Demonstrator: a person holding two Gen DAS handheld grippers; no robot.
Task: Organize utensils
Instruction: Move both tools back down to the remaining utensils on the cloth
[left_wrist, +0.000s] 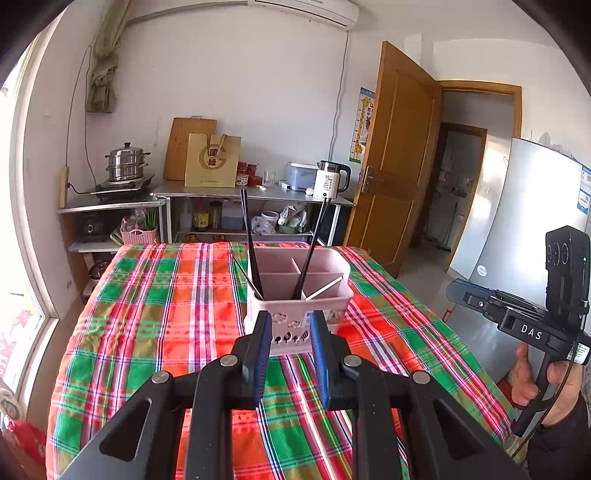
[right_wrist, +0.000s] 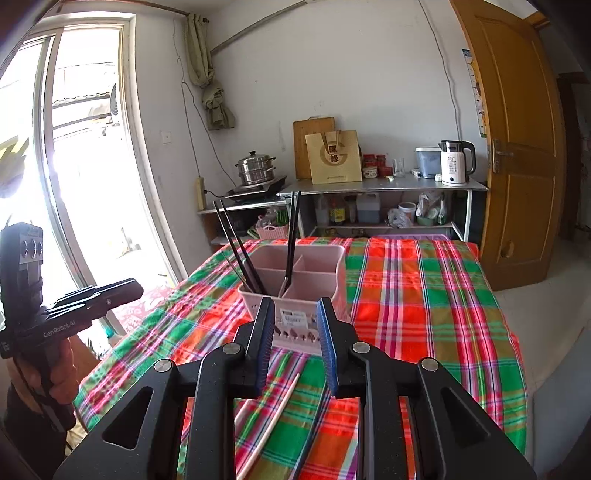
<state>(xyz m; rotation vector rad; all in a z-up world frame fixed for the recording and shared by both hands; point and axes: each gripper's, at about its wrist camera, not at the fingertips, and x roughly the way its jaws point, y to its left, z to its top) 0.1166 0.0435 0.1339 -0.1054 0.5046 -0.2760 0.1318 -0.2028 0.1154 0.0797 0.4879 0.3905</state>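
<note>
On the plaid tablecloth (left_wrist: 155, 325), seen from the left wrist, the pink utensil caddy (left_wrist: 299, 291) stood holding black chopsticks (left_wrist: 251, 236), and the left gripper (left_wrist: 291, 325) sat just before it, jaws parted and empty. From the right wrist, the right gripper (right_wrist: 297, 314) likewise gaped empty before the caddy (right_wrist: 314, 266), a pale chopstick (right_wrist: 273, 413) lying on the cloth beneath it.

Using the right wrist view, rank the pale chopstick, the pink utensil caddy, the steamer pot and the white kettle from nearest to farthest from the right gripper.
Measured from the right gripper:
1. Pale chopstick, flat on the plaid cloth just beneath the fingers.
2. Pink utensil caddy, straight ahead on the table.
3 and 4. Steamer pot, far left counter, and white kettle, far right counter: too close to call.
</note>
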